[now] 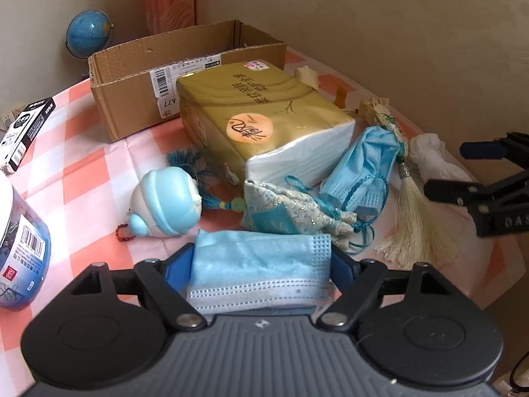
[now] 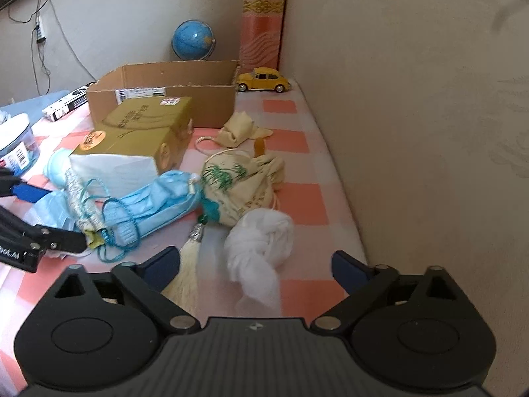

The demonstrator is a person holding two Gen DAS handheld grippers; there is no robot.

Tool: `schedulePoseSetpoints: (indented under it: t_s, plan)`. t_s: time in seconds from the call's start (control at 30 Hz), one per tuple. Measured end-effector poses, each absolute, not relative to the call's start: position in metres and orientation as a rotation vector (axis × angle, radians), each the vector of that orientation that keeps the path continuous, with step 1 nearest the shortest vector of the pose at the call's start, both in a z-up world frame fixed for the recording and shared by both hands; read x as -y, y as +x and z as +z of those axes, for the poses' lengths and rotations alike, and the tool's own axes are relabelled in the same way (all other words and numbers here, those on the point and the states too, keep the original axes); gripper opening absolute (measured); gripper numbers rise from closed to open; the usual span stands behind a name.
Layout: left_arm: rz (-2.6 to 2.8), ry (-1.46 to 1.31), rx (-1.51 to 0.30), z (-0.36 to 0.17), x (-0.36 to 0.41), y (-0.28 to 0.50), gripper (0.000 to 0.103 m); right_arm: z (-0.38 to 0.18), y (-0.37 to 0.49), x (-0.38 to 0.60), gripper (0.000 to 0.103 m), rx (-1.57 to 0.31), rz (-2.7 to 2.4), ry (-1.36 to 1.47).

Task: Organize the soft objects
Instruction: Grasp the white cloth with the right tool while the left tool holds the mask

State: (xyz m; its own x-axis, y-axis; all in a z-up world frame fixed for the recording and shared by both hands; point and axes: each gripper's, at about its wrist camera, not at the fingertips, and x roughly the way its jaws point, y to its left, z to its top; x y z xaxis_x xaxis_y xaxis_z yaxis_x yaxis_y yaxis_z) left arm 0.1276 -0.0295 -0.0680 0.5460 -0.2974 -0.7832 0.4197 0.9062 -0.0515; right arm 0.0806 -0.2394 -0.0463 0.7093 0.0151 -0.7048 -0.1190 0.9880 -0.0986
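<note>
A light blue face mask [image 1: 261,264] lies flat on the checked tablecloth between the blue pads [image 1: 180,264] of my left gripper [image 1: 262,266], and both pads touch its edges. Beyond it lie a patterned blue pouch [image 1: 291,211], a second crumpled blue mask [image 1: 363,165] and a cream tassel [image 1: 413,221]. My right gripper [image 2: 254,263] stands open around a knotted white cloth [image 2: 261,241], which touches neither pad. A cream embroidered pouch [image 2: 238,185] lies just beyond the cloth. Each gripper shows at the edge of the other's view: right gripper [image 1: 463,172], left gripper [image 2: 49,218].
An open cardboard box [image 1: 139,76] stands at the back, with a gold tissue pack [image 1: 264,115] in front of it. A blue-white round toy [image 1: 168,205], a plastic jar [image 1: 20,248], a black-white carton [image 1: 26,132], a globe [image 2: 193,41] and a yellow toy car [image 2: 263,81] are around. A wall runs along the right.
</note>
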Motion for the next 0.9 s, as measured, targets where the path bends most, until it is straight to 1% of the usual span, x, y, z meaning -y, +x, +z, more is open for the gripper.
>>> schedulePoseSetpoints:
  t_s: [0.07,0.13,0.3,0.43,0.57,0.9]
  plan:
    - [-0.424,0.155,-0.896,-0.068,0.031,0.128,0.082,-0.047,0.084,0.242,0.085,-0.783,0.064,-0.135]
    - [-0.421,0.162,-0.894,-0.069,0.032,0.127,0.082,-0.048,0.087,0.244,0.084,-0.79,0.052,-0.132]
    - [-0.421,0.156,-0.897,-0.068,0.031,0.126,0.082,-0.053,0.095,0.247,0.073,-0.806,0.039,-0.126]
    - [-0.42,0.156,-0.9,-0.068,0.03,0.127,0.082,-0.056,0.102,0.247,0.067,-0.814,0.04,-0.115]
    - [-0.417,0.149,-0.899,-0.066,0.028,0.127,0.08,-0.057,0.106,0.244,0.054,-0.817,0.048,-0.111]
    - [-0.416,0.162,-0.892,-0.058,0.024,0.118,0.071,-0.053,0.102,0.24,0.053,-0.816,0.042,-0.128]
